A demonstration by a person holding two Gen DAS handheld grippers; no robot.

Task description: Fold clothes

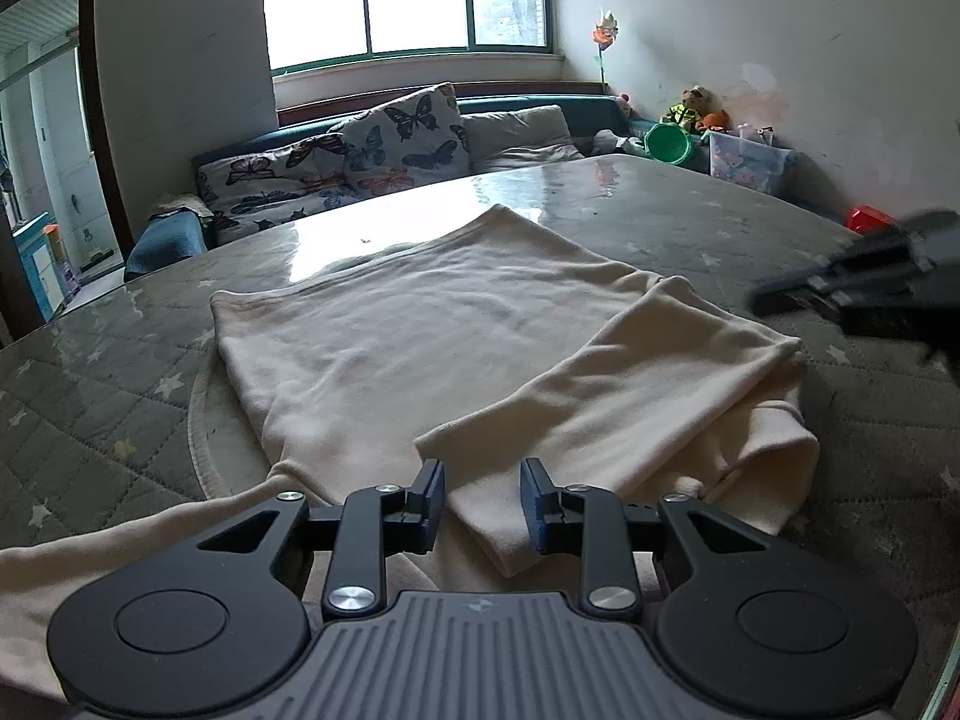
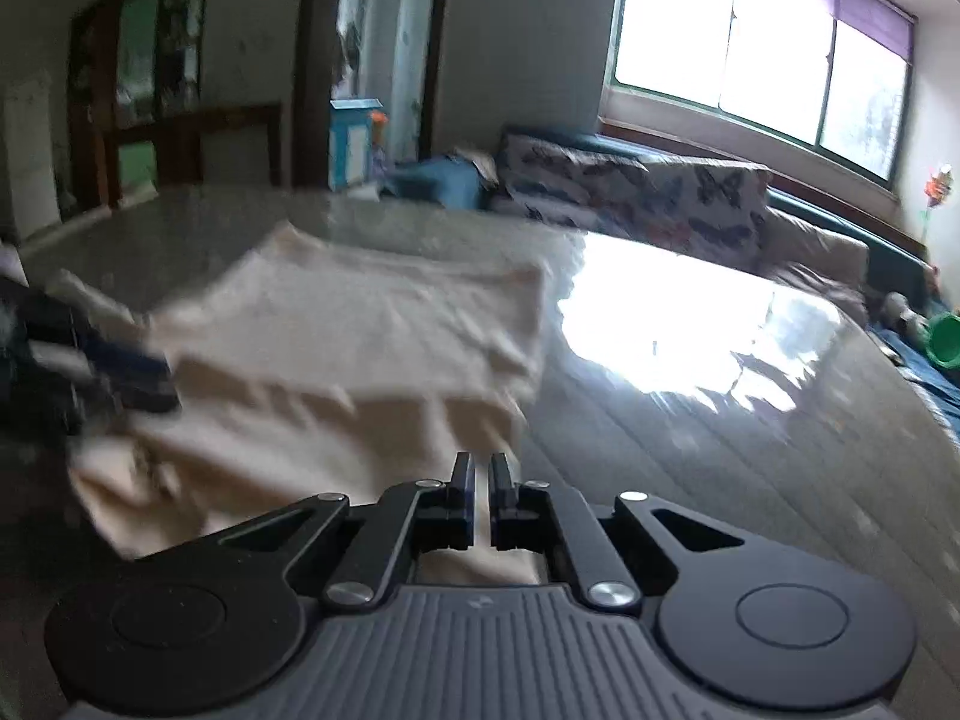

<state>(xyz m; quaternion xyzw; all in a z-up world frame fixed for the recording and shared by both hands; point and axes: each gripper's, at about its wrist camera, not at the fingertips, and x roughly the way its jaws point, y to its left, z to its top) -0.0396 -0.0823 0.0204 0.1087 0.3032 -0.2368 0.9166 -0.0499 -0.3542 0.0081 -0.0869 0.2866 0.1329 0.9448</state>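
The cream garment lies partly folded on the glass-topped quilted table, one sleeve folded across; no writing is legible. The left gripper hovers over the near sleeve edge, jaws narrowly apart and empty. The right gripper is nearly closed, empty, beside the garment's right edge; butterfly-print cushions lie beyond.

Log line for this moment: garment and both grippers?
cream garment: sleeve folded over, on table | left gripper: open over sleeve end | right gripper: shut, empty

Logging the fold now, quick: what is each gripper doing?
Left gripper: jaws open over the cream garment, gripping nothing.
Right gripper: jaws nearly shut, nothing visibly held.
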